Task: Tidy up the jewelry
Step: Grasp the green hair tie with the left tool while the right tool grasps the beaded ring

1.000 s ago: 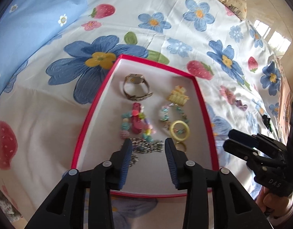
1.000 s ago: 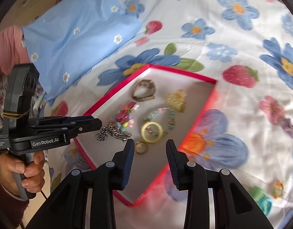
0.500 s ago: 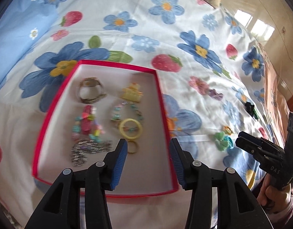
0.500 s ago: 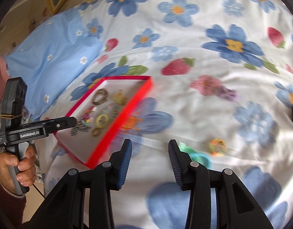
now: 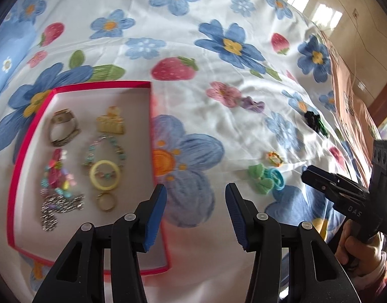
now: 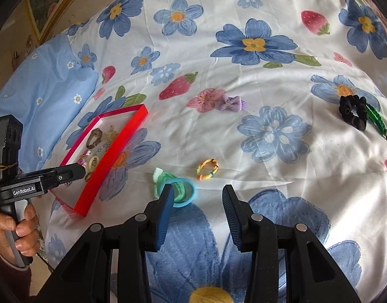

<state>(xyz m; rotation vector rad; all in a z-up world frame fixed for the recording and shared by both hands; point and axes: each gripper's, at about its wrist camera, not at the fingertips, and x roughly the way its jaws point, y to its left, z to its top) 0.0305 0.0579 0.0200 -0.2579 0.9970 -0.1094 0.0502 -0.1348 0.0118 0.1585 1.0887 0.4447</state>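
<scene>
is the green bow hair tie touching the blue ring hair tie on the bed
Touching. In the right wrist view the green bow hair tie lies across the blue ring hair tie, overlapping its rim with no sheet showing between them.

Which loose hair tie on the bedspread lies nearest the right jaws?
The blue hair tie with the green bow, just beyond them; the multicoloured, purple and black ones lie farther off.

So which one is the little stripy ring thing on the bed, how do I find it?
Start at the red box on the flowery sheet, then look right, past the green bow and blue ring lying together. The small bracelet lies alone just beyond them. It is the only yellow loop outside the box, with orange and green bands.
</scene>
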